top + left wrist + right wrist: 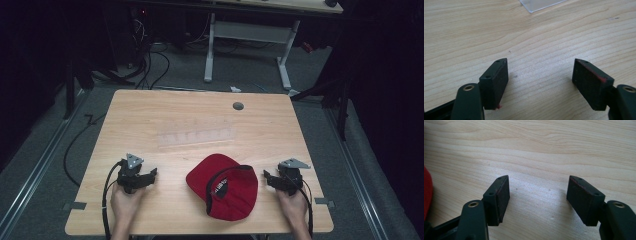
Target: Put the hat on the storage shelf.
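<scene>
On the near half of the light wooden table [150,125], we are resting both handheld grippers with nothing gripped. Between them a red baseball cap with a black-edged opening [223,186] is lying upside down, its brim pointing toward the left gripper [152,174] and its crown opening facing the right gripper [266,176].

We are holding the left gripper's jaws wide apart over bare wood; the left gripper view is showing only grain between the pads [496,82]. We are holding the right gripper's jaws equally wide, also empty, with a sliver of red cap at the left edge of the right gripper view [427,195].

We judge this as the approach step: neither gripper is touching the cap yet. A clear flat plastic strip, possibly a compartmented tray, [196,137] is lying farther back; its form is hard to resolve.

The next move is calling for:
1. Bringing the right gripper inward until the rear rim of the cap is sitting between its jaws.
2. Bringing the left gripper toward the brim edge.
3. Closing each pair only once fabric is fully between the pads.
</scene>
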The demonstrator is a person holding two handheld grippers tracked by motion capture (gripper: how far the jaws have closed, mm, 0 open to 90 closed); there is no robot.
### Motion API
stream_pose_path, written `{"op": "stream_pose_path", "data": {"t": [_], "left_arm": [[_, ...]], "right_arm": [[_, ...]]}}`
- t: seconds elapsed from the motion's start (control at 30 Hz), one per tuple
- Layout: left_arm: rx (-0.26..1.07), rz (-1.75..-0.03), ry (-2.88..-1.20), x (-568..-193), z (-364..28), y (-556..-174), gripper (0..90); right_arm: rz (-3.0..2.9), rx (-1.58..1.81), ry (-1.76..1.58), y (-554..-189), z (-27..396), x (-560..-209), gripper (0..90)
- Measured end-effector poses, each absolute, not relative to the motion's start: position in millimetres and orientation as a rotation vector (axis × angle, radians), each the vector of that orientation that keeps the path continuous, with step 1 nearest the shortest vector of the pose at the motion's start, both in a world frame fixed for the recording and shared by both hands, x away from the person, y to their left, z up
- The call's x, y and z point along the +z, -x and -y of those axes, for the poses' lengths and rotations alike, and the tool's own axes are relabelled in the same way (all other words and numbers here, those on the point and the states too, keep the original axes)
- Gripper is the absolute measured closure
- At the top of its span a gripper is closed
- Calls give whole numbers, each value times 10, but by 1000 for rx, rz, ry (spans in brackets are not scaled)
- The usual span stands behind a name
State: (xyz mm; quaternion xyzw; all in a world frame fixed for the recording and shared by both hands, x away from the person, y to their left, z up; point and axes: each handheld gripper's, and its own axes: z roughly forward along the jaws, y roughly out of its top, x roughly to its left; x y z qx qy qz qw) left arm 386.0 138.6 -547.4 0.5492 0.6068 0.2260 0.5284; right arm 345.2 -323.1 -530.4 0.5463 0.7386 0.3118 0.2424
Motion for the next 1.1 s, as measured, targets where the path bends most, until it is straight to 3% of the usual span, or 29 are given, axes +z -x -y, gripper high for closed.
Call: {"op": "stream_pose_path", "data": {"t": [1.1], "left_arm": [[539,-1450,-1313,-5474,-1381,-3854,277]], "right_arm": [[-2033,851,-1486,-3457,3215,-5305,304]]}}
